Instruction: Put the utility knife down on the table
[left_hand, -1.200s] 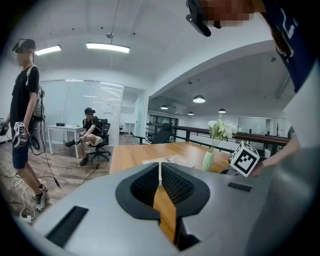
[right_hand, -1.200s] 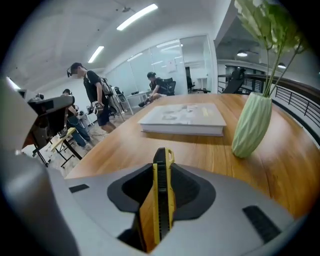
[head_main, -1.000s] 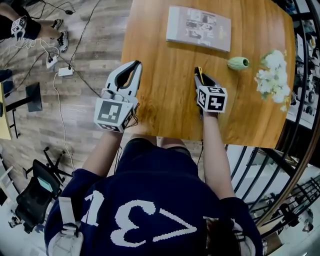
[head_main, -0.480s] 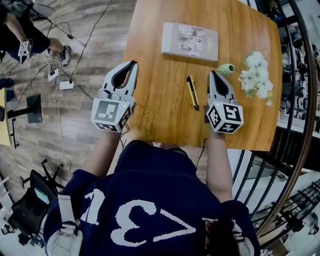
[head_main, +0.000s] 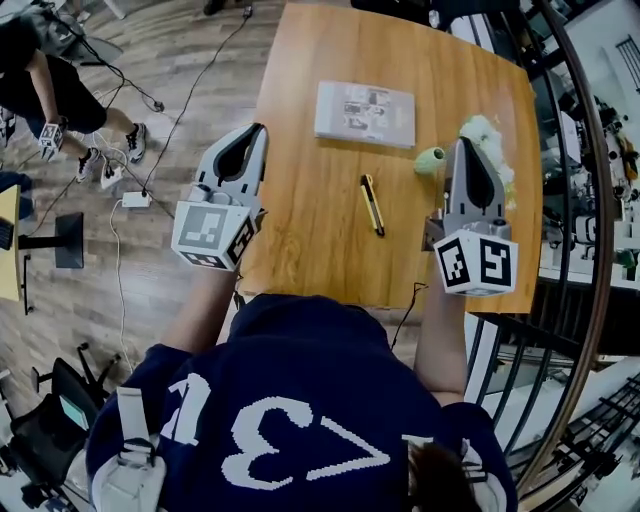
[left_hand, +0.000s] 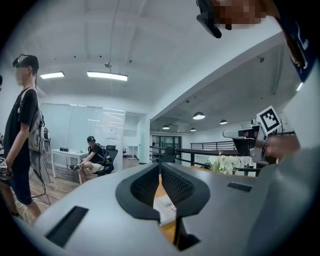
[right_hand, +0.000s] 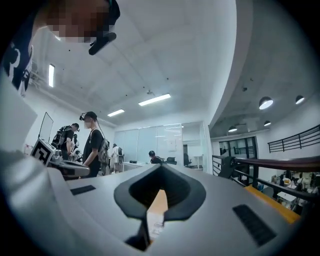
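The yellow and black utility knife (head_main: 371, 204) lies flat on the wooden table (head_main: 310, 230), with nothing touching it. My right gripper (head_main: 463, 143) hangs raised to the knife's right, over the table's right side, with its jaws shut and nothing in them. Over the table's left edge my left gripper (head_main: 257, 129) is also lifted and shut on nothing. Both point level, away from me. In the left gripper view the jaws (left_hand: 160, 167) meet at the tip. The right gripper view shows the same of its jaws (right_hand: 161, 169).
A printed booklet (head_main: 365, 113) lies at the far middle of the table. A small green vase (head_main: 431, 160) and white flowers (head_main: 488, 135) sit at the far right, partly under my right gripper. A metal railing (head_main: 560, 250) runs along the right. People stand and sit across the room.
My right gripper has let go of the knife, shut, and risen off to the right. The knife stays on the table. My left gripper has also lifted.
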